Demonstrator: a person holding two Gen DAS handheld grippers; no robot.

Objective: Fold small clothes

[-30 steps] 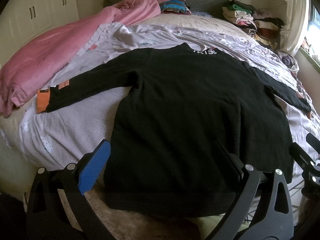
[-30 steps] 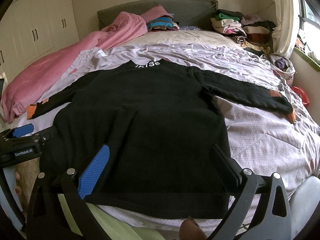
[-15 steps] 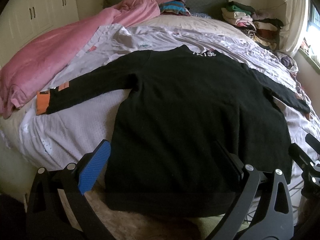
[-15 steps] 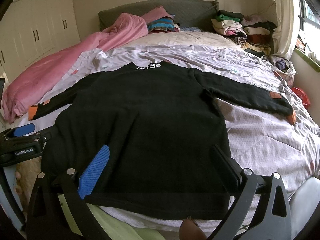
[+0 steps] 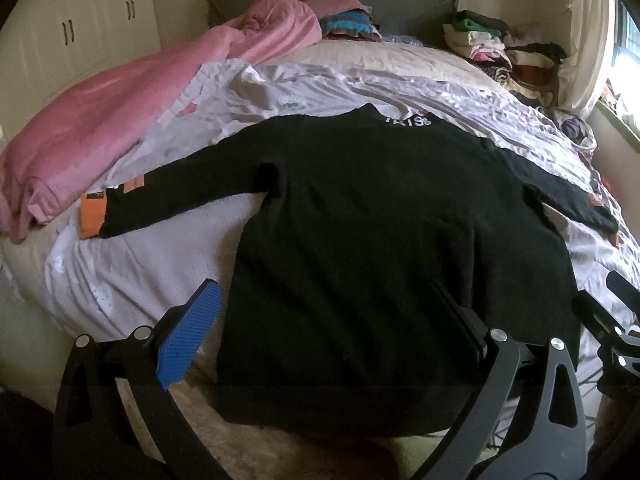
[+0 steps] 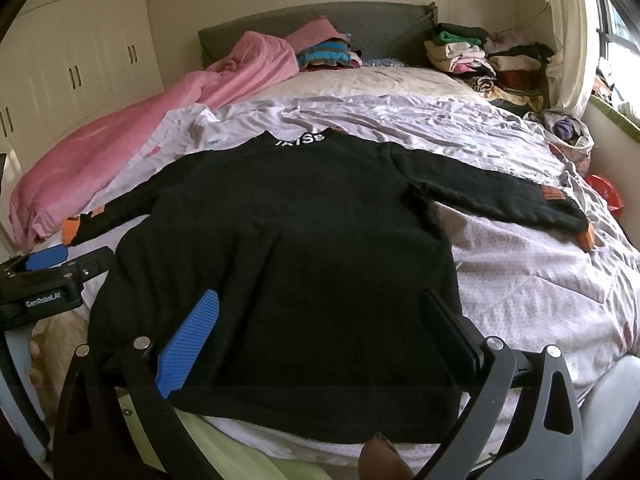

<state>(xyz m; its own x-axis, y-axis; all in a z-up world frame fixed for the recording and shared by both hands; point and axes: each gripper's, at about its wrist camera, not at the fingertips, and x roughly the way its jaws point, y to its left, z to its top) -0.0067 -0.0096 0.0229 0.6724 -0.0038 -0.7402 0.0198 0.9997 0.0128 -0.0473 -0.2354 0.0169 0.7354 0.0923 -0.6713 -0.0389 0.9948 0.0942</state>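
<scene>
Black sweater [image 6: 288, 272] lies flat on the bed [image 6: 540, 280]: soft, limp knit. Grasp at hem corners. Left gripper [image 5: 320, 320] and right gripper [image 6: 316, 328] spread wide, empty.

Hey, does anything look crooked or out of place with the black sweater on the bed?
Nothing stands out. The black sweater lies flat on the bed, both sleeves spread out, collar away from the camera. Both grippers are open above its hem.

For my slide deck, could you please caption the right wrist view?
Open right tongs hover over the hem of a black sweater spread flat on the bed.
</scene>
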